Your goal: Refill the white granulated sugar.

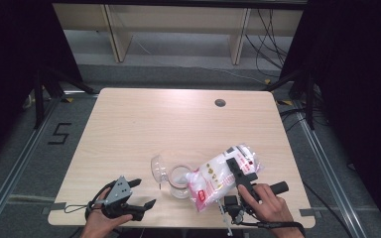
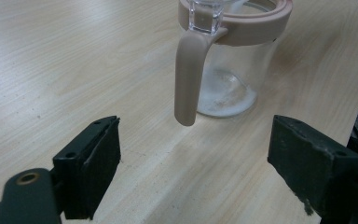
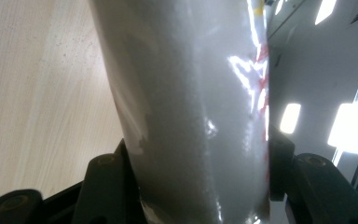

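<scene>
A clear glass jar (image 1: 179,181) with a pink rim and pink handle stands near the table's front edge, its hinged clear lid (image 1: 158,168) swung open to the left. White powder lies in the jar's bottom (image 2: 226,95). My right gripper (image 1: 238,173) is shut on a plastic bag of white powder (image 1: 223,176) with red print, tilted with its lower end at the jar's mouth. The bag (image 3: 191,102) sits between my right jaws. My left gripper (image 1: 144,194) rests open on the table left of the jar, its jaws (image 2: 196,163) pointing at the handle (image 2: 189,74).
The light wooden table (image 1: 144,124) has a round cable hole (image 1: 220,103) at the back right. Wooden shelving legs and cables stand on the floor beyond the table. Black curtains hang on both sides.
</scene>
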Available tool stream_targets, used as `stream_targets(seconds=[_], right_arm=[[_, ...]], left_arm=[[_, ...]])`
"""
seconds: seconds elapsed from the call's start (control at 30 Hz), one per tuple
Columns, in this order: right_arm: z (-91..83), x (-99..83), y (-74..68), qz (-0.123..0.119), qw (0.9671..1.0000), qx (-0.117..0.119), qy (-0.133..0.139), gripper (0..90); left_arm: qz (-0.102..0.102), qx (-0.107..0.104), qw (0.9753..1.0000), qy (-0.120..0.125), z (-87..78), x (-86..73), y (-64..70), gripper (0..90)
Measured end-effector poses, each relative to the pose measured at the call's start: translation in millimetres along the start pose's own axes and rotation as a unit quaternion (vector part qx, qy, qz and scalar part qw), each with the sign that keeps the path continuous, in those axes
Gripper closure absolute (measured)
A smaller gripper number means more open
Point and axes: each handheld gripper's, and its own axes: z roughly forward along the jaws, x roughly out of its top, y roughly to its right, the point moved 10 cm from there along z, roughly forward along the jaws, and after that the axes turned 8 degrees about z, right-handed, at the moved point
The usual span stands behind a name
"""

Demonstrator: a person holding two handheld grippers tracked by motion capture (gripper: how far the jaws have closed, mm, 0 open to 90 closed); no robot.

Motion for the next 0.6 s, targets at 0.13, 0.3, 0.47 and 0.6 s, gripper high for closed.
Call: stream_targets(seconds=[0.13,0.3,0.47,0.6], right_arm=[[1.9,4.8,-1.3,0.020,0.9998,-0.003,0.005,50.0],[6.4,5.0,0.0,0.021,0.9998,0.003,0.002,50.0],[7.2,-2.3,0.3,0.028,0.9996,-0.002,0.001,50.0],[3.9,-7.0,-0.9,0.033,0.9994,0.002,-0.009,50.0]], left_arm=[[0.009,-0.004,0.9999,0.002,0.7,0.3,-0.1,16.6],[0.011,-0.004,0.9999,0.001,0.9,0.2,-0.7,16.6],[0.005,-0.004,1.0000,0.002,0.7,0.3,0.2,16.6],[0.007,-0.005,1.0000,0.001,0.3,0.1,-0.3,16.6]])
